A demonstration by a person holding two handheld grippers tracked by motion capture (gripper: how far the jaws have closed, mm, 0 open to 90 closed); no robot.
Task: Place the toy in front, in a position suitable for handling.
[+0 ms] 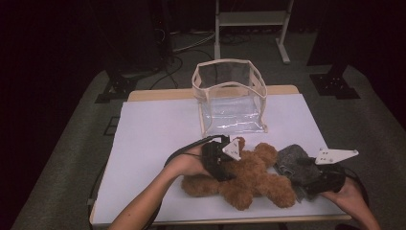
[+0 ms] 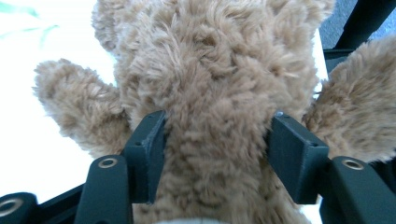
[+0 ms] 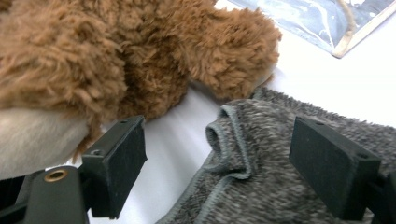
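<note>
Early stage: bear lying on table near front edge, well short of clear bag; left gripper straddling its body, pads touching fur, squeeze uncertain; right gripper open over grey cloth; lifting and bagging left

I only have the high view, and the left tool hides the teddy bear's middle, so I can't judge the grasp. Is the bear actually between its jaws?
Observer: Yes. The left gripper view shows the body of the teddy bear between the two pads of the left tool, with fur touching both. I cannot tell whether they squeeze it.
Operator: And the right tool, is it gripping the grey cloth?
Observer: No. In the right gripper view the right tool stands open, with a folded hem of the grey cloth in the gap between its pads.
</note>
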